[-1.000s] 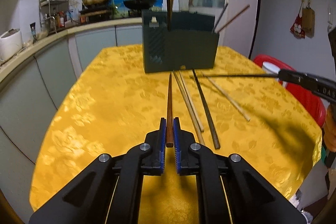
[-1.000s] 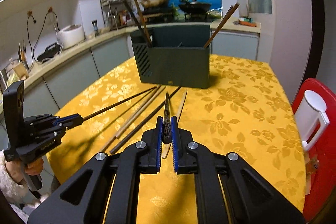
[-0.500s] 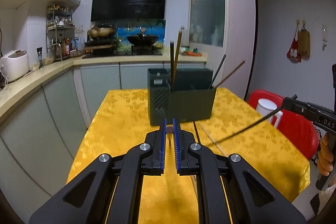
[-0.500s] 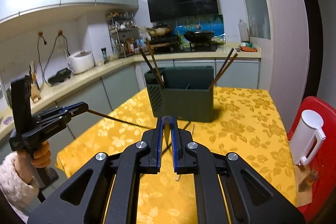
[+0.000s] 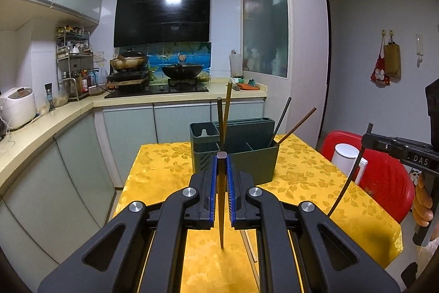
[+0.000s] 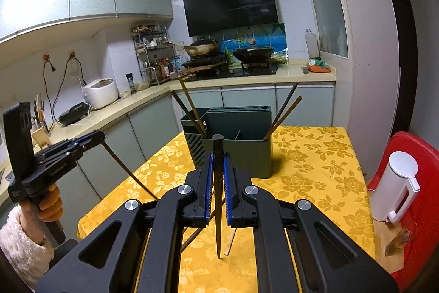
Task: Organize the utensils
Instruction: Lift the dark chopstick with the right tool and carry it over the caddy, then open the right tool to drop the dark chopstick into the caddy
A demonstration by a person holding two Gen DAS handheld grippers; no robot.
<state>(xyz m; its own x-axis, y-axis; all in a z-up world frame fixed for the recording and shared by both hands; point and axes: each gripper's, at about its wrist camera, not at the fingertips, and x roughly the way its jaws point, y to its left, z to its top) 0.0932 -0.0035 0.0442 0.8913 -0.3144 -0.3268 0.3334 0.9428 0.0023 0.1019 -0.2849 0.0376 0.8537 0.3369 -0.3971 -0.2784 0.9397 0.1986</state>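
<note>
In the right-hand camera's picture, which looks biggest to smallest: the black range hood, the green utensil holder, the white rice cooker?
1. Black range hood
2. Green utensil holder, though it sits nearer the camera, so this order is unsure
3. White rice cooker, clearly smallest

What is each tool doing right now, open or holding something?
Left tool: closed on a brown chopstick.
Right tool: closed on a dark chopstick.

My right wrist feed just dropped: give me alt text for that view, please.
The right gripper is shut on a dark chopstick hanging tip-down above the yellow tablecloth, with the green utensil holder just beyond. At left, the left gripper holds a brown chopstick.
</note>
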